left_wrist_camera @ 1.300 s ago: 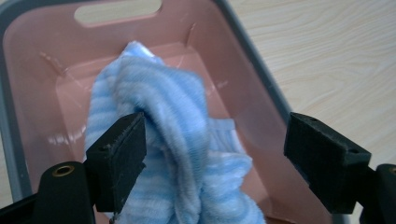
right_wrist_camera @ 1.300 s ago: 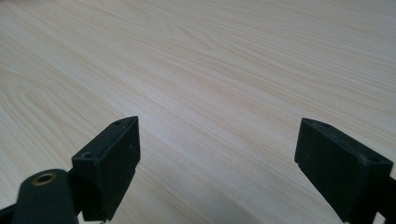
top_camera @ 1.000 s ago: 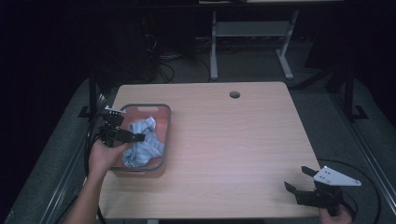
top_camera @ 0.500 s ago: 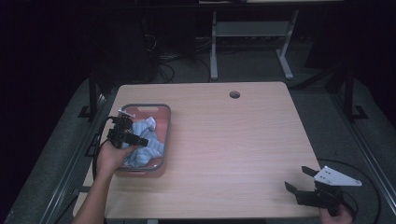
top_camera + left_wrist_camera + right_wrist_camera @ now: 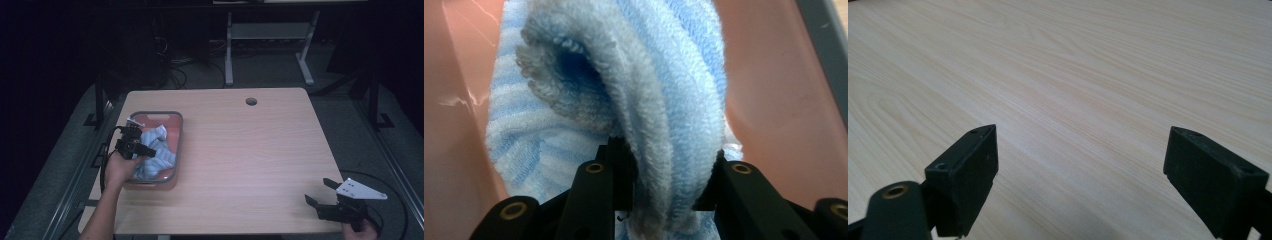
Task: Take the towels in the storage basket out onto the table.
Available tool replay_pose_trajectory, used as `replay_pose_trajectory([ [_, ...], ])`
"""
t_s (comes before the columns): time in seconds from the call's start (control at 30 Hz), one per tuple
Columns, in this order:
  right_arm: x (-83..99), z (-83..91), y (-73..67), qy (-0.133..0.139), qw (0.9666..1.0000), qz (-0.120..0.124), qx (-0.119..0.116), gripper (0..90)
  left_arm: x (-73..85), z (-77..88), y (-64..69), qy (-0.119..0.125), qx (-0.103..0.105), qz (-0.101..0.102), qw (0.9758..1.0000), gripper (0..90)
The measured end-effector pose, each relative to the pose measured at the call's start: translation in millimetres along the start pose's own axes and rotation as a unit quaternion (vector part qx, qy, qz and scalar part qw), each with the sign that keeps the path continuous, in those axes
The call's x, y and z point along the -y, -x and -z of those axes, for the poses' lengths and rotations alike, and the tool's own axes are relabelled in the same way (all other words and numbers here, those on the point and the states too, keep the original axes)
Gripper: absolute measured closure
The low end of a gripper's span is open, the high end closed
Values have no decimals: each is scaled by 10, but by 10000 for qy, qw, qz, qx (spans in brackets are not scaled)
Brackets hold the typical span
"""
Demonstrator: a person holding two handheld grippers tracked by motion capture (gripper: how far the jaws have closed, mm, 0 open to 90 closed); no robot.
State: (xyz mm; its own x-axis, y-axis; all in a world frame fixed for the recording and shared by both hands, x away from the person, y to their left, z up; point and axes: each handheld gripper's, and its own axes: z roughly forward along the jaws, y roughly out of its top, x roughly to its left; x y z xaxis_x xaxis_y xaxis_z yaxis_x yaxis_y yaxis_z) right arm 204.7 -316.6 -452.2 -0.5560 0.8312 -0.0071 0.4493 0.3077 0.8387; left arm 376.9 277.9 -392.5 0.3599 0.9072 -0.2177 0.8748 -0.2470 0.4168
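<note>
We see the left claw (image 5: 142,150) with its jaws just closed on a fold of the blue striped towel (image 5: 634,100) inside the pink tub (image 5: 172,131) at the counter's (image 5: 250,150) left side, so the lift goes upward, while the right claw (image 5: 325,195) rests apart, far away.

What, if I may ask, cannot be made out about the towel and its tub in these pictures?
- Tub floor, high view: covered by the blue striped towel.
- Towel's full extent, left gripper view: cut off by the edges, with the left gripper shut on one fold.
- Towel's near end, high view: behind the hand.
</note>
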Motion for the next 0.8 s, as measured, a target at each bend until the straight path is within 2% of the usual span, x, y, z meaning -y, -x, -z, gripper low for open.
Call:
replay_pose_trajectory([
  [0.27, -8, 1, -18, 22, 10000, 15, 6, 137, 55, 141, -26, 241, 167, -19, 9996, 717],
  [0.33, -8, 1, -15, 23, 10000, 2, 8, 136, 72, 178, -39, 335, 215, 29, 9992, 717],
  [0.43, -14, 15, -15, 37, 10000, 23, 21, 136, 100, 252, -66, 518, 289, -31, 9982, 716],
  [0.53, -15, 24, -16, 65, 10000, 17, 42, 137, 133, 314, -89, 680, 362, 70, 9970, 716],
  [0.8, -22, 25, -21, 65, 10000, 27, 34, 137, 190, 492, -129, 964, 450, 161, 9942, 717],
])
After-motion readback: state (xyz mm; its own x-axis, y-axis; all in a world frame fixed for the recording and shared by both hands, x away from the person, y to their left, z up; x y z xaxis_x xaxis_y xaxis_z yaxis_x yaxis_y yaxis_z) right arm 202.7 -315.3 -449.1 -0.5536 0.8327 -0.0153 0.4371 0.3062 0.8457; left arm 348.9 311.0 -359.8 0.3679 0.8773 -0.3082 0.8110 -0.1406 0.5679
